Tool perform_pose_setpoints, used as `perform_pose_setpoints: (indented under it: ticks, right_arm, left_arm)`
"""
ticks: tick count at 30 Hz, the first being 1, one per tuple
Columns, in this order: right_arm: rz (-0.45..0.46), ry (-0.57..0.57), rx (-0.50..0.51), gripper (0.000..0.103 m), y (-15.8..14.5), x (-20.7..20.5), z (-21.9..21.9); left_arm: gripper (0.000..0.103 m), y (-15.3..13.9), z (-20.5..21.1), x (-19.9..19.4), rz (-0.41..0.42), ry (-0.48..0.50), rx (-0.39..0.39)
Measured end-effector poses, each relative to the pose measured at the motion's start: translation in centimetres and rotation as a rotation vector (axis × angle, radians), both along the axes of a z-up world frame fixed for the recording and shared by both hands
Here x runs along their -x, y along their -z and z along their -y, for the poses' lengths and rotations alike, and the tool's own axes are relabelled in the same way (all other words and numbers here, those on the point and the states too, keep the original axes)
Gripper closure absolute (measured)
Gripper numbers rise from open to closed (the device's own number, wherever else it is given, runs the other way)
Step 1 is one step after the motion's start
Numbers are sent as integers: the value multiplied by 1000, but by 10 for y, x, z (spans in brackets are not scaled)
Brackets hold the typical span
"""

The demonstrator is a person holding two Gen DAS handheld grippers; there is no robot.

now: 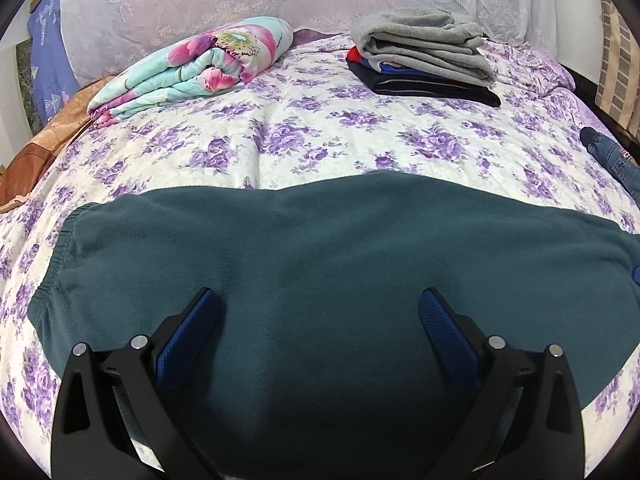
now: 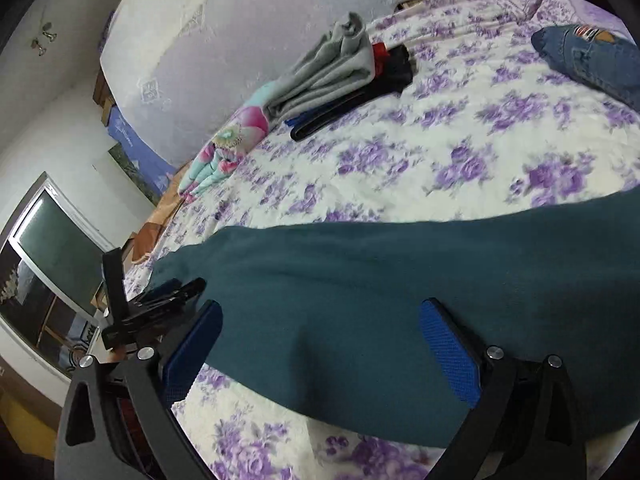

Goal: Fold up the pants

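Even, soft daylight fills both my fisheye views, edges bowed and dark-vignetted; my left view is sharp, my right smeared by blur across the bedspread point(image 2: 400, 152).

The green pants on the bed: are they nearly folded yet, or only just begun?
Partly. The teal pants lie in one long flat band on the floral bedspread, seemingly folded leg over leg. The left gripper and right gripper are both open above them, gripping nothing. The crosswise folds remain, then probably joining the folded stack near the pillows.
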State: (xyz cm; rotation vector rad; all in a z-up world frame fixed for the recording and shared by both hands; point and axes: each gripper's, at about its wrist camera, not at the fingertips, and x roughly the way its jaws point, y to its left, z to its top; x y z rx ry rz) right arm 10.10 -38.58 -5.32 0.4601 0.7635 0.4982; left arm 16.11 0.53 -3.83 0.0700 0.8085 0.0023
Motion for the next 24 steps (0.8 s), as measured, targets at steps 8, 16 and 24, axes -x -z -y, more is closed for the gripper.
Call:
perform_pose_setpoints:
  ticks: [8,16,24]
  right_arm:
    - [109,232,90,4,-33,63,63]
    - [-5,448,111,4,-5,113,148]
    - [9,482,55,3,13,81,170]
  left_arm:
    - [4,-8,-4,9,58,-33,-1]
    - [4,-7,1,8,54,-72,-83]
    - [4,-14,-9,16,106,-68,-7]
